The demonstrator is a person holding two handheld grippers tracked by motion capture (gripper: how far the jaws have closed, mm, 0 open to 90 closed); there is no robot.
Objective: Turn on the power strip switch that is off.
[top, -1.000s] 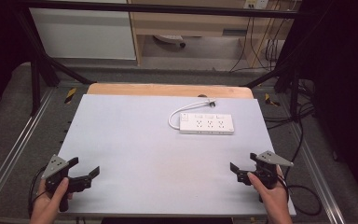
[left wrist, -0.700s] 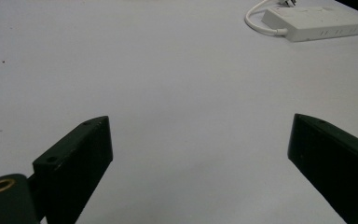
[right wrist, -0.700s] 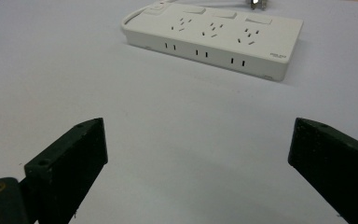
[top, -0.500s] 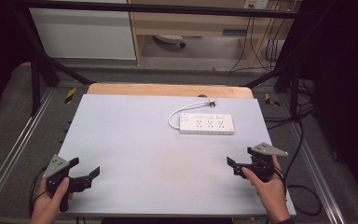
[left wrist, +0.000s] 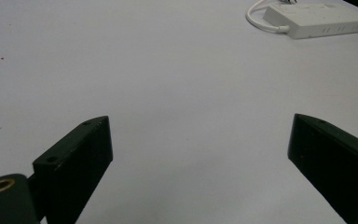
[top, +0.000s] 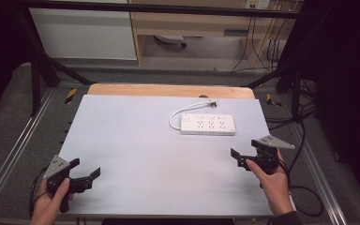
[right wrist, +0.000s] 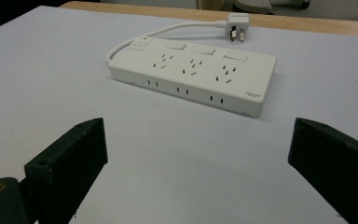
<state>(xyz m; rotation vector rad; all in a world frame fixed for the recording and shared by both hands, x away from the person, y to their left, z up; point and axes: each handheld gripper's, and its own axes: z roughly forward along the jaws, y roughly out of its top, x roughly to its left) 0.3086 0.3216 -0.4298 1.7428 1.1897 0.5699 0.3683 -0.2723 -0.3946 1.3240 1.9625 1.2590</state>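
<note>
High view: white power strip (top: 208,124) lies flat on the pale grey table (top: 136,140), at approx 1 o'clock from table centre, long side running 9-to-3. Its white cable (top: 180,111) loops off the 9 o'clock end and curls back toward 12, ending in a plug (top: 210,101) near the far edge, where a strip of bare wood (top: 168,90) shows beyond the grey top.

Left gripper (top: 82,174) sits at approx 7 o'clock on the table, held in the person's left hand (top: 51,201), jaws wide apart w/ nothing between them. Right gripper (top: 240,158) at approx 4 o'clock, in the right hand (top: 272,180), grey three-cornered plate on top; how far its jaws stand apart is hard to read from this angle.

Right gripper view settles that: both black jaws wide apart, empty, just bare table between. It also gives detail the high view can't: three switch rockers plus a smaller button on the strip (right wrist: 193,74), three socket groups on top, more slots along the near side, plug (right wrist: 235,22) lying pins-up by the wood edge.

Left gripper view: jaws likewise spread wide and empty, strip (left wrist: 317,19) far off at 1 o'clock, cable loop beside it. Small red specks on the tabletop at 9 o'clock.
</note>
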